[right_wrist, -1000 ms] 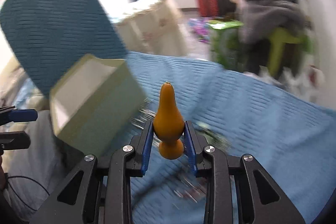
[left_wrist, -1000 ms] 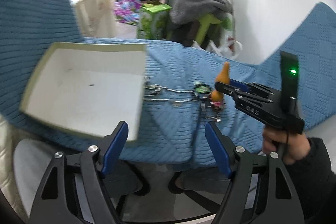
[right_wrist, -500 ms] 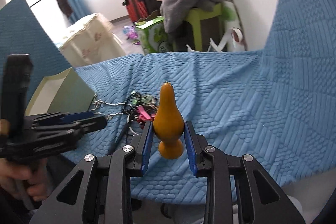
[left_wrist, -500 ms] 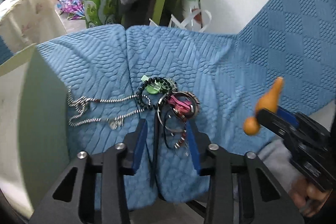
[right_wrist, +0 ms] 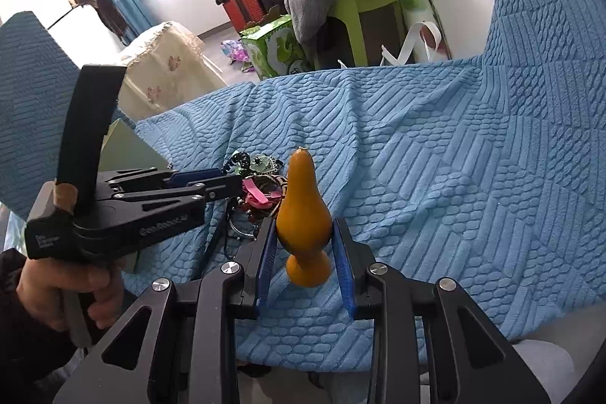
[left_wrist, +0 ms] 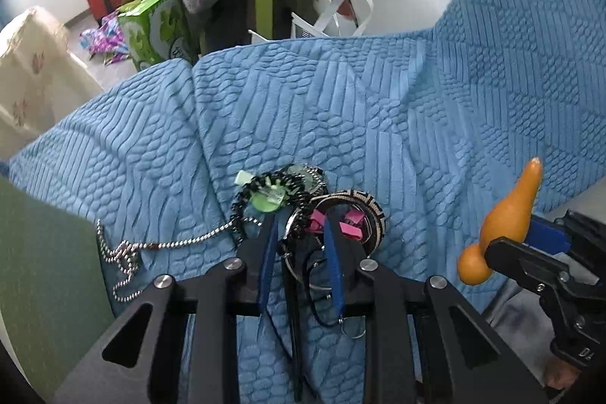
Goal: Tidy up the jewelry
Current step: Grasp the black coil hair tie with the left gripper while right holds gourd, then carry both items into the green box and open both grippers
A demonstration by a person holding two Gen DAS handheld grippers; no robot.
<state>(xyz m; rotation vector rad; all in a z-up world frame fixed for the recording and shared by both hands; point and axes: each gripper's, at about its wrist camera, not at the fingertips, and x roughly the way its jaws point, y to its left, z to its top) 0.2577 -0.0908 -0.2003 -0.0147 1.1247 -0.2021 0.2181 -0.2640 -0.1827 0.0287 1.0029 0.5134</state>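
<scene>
Jewelry pile [left_wrist: 303, 211] between left gripper [left_wrist: 299, 233] fingers, grip unclear; box [left_wrist: 45, 275] beside.

Left gripper [left_wrist: 299, 233] reaching forward and low, blue-padded jaws drawn partly together, a narrow gap between them, tips down among a tangle of rings and a beaded bracelet [left_wrist: 272, 194]; grip on anything not clear. Left hand [right_wrist: 72, 286] wrapped round the handle behind the jaws, dark sleeve at the wrist. Right gripper [right_wrist: 303, 245] level and to the right of the left jaws, slightly behind, clamped on the narrow waist of an orange gourd [right_wrist: 303, 207], neck pointing forward beyond the jaws.
</scene>
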